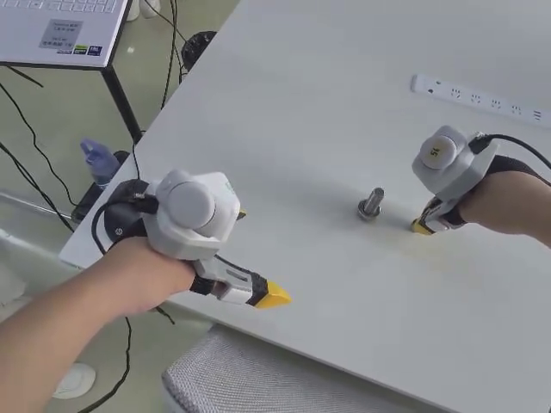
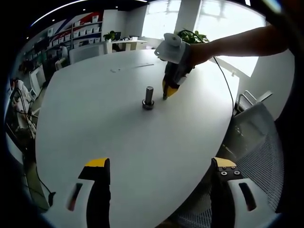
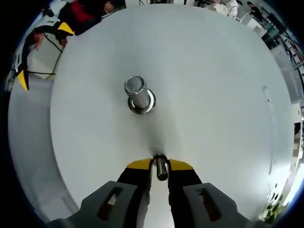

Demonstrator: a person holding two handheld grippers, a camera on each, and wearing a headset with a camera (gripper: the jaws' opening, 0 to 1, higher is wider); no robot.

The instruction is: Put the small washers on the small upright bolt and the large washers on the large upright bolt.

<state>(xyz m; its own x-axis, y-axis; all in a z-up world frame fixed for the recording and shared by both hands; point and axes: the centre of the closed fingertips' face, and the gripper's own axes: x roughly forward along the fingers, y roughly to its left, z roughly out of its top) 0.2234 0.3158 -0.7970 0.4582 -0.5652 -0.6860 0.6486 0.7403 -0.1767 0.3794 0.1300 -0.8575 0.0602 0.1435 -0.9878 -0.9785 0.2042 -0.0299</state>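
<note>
– Large bolt (image 1: pixel 371 205): upright on the table (image 1: pixel 301 103), right of centre in the head view, standing alone. Ring at its foot may be its own head or a washer; cannot tell.
– And the small bolt (image 3: pixel 161 168)?
– Low centre of the right gripper view, pinched in the right gripper (image 1: pixel 422 226). Jaws narrow, closed on its shank. Tip sits at the tabletop near the large bolt, apart from it.
– And the left gripper (image 1: pixel 274 297)?
– Lower centre of the head view, near the table's front edge, well apart from both bolts. Jaws wide, nothing between them.
– Handling?
– Judgement: steel, stiff, dense for its size. Smooth round shank, likely slick in the pads, and it would roll if dropped on its side. Narrow foot, so the small bolt probably tips at a nudge. Best hold looks to be square across the upper shank, leaving the foot free to seat flat.
– Surface?
– White, hard, smooth, flat. No lip or mat to stop a rolling piece. Power strip (image 1: pixel 478 99) at upper right of the head view, far from the work.
– Room?
– Open office. Bright windows and a plant (image 2: pixel 190 35) at the top of the left gripper view. Mesh chair (image 1: pixel 258 379) at the bottom edge of the head view. Laptop (image 1: pixel 60 30) on a side stand, upper left.
</note>
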